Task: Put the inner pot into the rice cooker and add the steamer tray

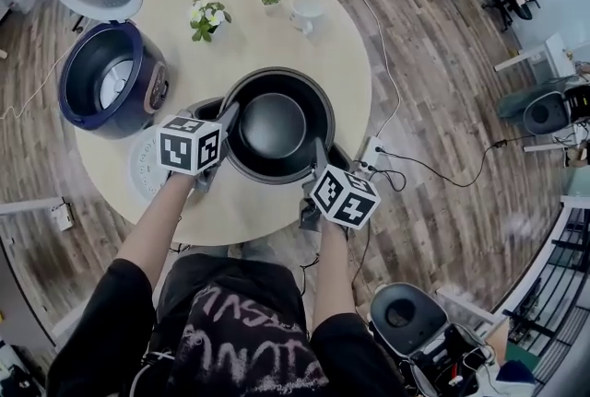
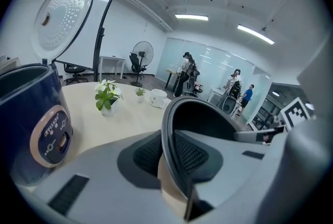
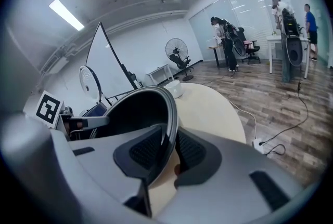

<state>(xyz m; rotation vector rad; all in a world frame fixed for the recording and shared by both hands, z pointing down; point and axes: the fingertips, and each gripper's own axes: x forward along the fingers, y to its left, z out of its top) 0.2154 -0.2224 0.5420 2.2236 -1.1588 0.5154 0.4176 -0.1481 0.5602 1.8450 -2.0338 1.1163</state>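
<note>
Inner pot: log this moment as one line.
left gripper shut on inner pot | right gripper shut on inner pot | rice cooker open

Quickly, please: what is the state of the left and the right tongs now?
Left tongs: closed on the pot, at its rim.
Right tongs: closed on the pot, at the opposite rim.

Right gripper (image 3: pixel 169 149): jaws gripped the rim of the inner pot (image 3: pixel 136 109), whose dark bowl filled the 10 o'clock side. Round table (image 3: pixel 213 108) lay toward 2 o'clock. White cup (image 3: pixel 174 88) stood at 12, with a pedestal fan (image 3: pixel 177 52) beyond. Power strip (image 3: pixel 260 144) lay at 3.
</note>
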